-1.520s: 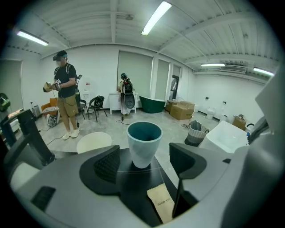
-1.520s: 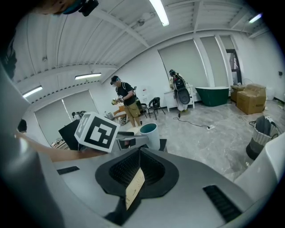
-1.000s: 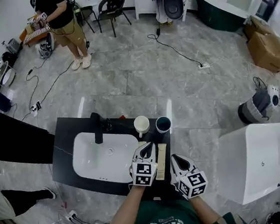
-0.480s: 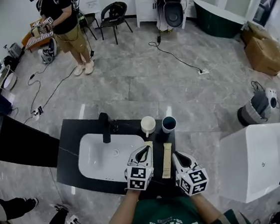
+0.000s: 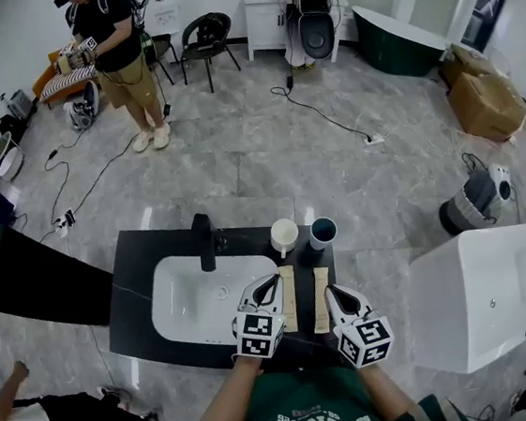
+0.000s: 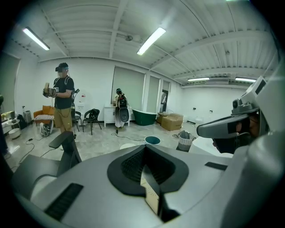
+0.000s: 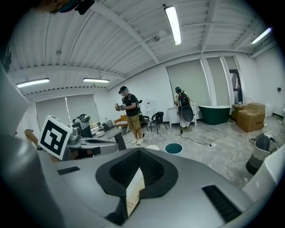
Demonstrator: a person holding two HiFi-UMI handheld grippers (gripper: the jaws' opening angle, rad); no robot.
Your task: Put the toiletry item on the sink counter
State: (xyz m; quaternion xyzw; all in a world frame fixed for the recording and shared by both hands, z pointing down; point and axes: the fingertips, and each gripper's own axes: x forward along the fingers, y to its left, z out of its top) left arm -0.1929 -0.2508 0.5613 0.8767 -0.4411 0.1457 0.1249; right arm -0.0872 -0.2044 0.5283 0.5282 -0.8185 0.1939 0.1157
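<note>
Two long beige toiletry boxes lie side by side over the right part of the black sink counter [image 5: 131, 295], just right of the white basin [image 5: 184, 303]. My left gripper [image 5: 270, 286] is shut on the near end of the left box [image 5: 289, 298], whose thin edge shows between the pads in the left gripper view [image 6: 150, 192]. My right gripper [image 5: 335, 297] is shut on the near end of the right box [image 5: 321, 300], seen edge-on in the right gripper view [image 7: 132, 192]. Whether the boxes rest on the counter I cannot tell.
A white cup [image 5: 285, 235] and a teal cup [image 5: 322, 233] stand at the counter's far right edge, just beyond the boxes. A black faucet [image 5: 204, 241] rises behind the basin. A white tub [image 5: 490, 297] stands to the right. A person [image 5: 113, 57] stands far back on the floor.
The left box now shows clearly beside the right one, and the right gripper's tip has come up against the right box. The head view has shifted a little.
</note>
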